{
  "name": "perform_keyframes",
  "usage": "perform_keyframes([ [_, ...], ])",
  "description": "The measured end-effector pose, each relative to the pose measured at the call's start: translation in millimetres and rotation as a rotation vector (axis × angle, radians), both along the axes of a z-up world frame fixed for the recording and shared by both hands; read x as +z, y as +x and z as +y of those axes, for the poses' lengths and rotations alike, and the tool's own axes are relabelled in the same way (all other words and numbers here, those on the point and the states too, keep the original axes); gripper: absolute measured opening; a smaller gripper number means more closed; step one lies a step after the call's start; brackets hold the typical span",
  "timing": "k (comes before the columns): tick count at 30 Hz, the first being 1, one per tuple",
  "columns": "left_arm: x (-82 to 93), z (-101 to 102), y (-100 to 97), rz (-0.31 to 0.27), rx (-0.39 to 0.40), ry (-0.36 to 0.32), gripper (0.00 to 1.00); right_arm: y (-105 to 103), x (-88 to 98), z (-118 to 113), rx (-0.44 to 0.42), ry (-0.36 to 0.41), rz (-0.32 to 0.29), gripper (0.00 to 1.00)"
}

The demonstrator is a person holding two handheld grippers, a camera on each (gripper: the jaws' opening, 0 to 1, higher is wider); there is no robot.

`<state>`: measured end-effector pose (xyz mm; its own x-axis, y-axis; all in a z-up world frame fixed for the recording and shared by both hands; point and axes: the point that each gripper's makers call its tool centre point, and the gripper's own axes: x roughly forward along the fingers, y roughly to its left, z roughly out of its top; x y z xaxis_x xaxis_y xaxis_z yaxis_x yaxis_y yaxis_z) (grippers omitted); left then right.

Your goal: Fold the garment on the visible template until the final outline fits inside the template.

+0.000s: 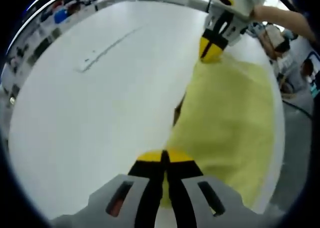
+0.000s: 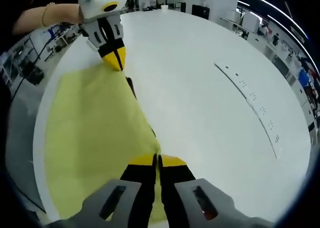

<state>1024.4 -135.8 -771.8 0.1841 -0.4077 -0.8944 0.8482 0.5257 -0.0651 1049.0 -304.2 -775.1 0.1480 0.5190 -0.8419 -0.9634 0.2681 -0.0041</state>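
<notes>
A yellow garment (image 1: 230,123) lies stretched along one side of the round white table (image 1: 90,128). In the left gripper view my left gripper (image 1: 165,156) is shut on the garment's near corner. My right gripper (image 1: 212,48) pinches the far corner at the top. In the right gripper view my right gripper (image 2: 157,160) is shut on the near edge of the garment (image 2: 90,138), and my left gripper (image 2: 114,59) holds the far corner. The edge between them is taut, with a dark shadow under it. A thin dark template line (image 1: 107,50) (image 2: 250,105) with small marks runs across the bare table.
The table edge (image 2: 37,153) curves close beside the garment, with floor beyond it. A person's arm (image 2: 45,15) reaches in behind the far gripper. Shelves and clutter (image 1: 55,18) ring the room past the table.
</notes>
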Motion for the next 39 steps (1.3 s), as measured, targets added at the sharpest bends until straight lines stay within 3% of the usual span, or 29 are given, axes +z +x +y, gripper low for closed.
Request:
perform_keyframes([
  [5,2.7,7.9,9.7,-0.049,0.023,0.03,0.0,8.4,-3.5,-8.4,-0.032,-0.048,-0.055,0.08],
  [8,16.4,14.2,17.1,-0.114,0.071,0.032,0.0,11.3,-1.1,-14.7,-0.062,-0.051,-0.094,0.07],
  [11,32.8,19.6,19.4,-0.172,0.104,0.006,0.0,11.5,12.3,-19.3,-0.113,0.01,-0.124,0.08],
  [14,53.4,32.1,9.6,-0.219,0.138,-0.003,0.0,7.5,30.7,-27.3,-0.173,0.073,-0.152,0.12],
  [18,77.9,49.1,-21.4,-0.229,0.268,-0.095,0.0,-16.3,57.2,-53.1,-0.311,0.184,-0.142,0.18],
  [20,82.5,59.4,-44.8,-0.215,0.323,-0.125,0.01,-40.2,61.9,-67.7,-0.351,0.234,-0.088,0.19],
  [23,81.9,73.3,-83.8,-0.184,0.395,-0.168,0.04,-74.5,59.6,-92.0,-0.391,0.268,-0.03,0.21],
  [27,75.1,77.6,-125.4,-0.174,0.383,-0.206,0.1,-128.2,49.5,-113.3,-0.418,0.359,0.114,0.26],
  [29,67.8,73.4,-147.7,-0.136,0.386,-0.257,0.13,-151.9,44.5,-118.7,-0.405,0.389,0.173,0.28],
  [32,57.4,69.0,-170.7,-0.081,0.436,-0.334,0.16,-166.5,35.0,-126.4,-0.408,0.394,0.174,0.29],
  [36,45.7,65.8,-189.1,-0.07,0.437,-0.363,0.19,-173.3,32.1,-120.8,-0.406,0.459,0.179,0.29],
  [39,37.0,58.1,-199.5,-0.046,0.42,-0.385,0.22,-175.8,22.8,-114.9,-0.371,0.458,0.168,0.3],
])
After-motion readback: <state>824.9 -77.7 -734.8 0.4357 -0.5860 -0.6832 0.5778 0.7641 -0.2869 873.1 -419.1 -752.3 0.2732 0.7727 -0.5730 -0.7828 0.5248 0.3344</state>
